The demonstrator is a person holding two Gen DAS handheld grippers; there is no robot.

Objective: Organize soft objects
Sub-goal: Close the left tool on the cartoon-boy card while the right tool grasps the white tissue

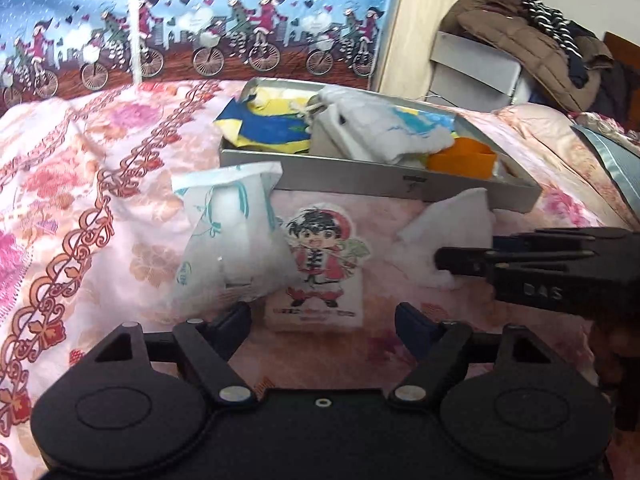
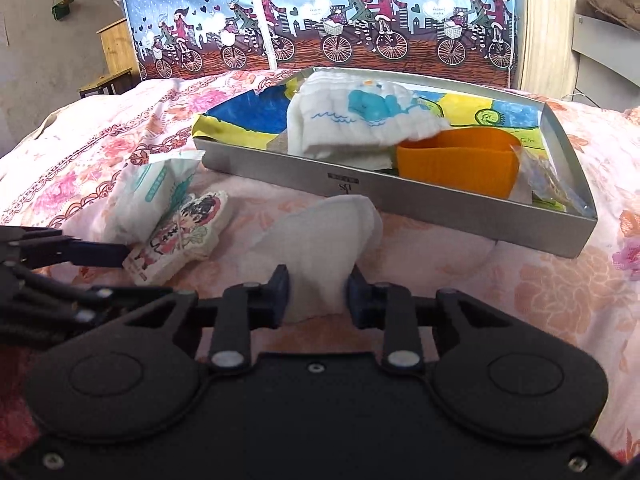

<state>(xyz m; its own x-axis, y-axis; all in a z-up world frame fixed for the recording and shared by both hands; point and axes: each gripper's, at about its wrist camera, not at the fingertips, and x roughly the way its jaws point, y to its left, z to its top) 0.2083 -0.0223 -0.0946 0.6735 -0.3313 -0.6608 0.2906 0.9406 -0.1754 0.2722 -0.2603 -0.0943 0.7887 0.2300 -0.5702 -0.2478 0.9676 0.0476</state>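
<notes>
My left gripper [image 1: 322,322] is low and level, pointing forward, jaws spread wide, nothing between the blue pads [image 1: 236,320]. In my right wrist view it comes in from the left edge, one blue finger [image 2: 94,254] stretched out flat, black linkage behind it. My right gripper [image 2: 318,294] is also low, pointing forward, jaws narrowed, both blue pads [image 2: 280,292] pressed on what sits between them, so it's clamped. From my left wrist view the right gripper [image 1: 444,258] enters from the right edge, fingers running sideways toward the left, tips close together. Right sits slightly ahead of left; grippers near each other, not touching.
</notes>
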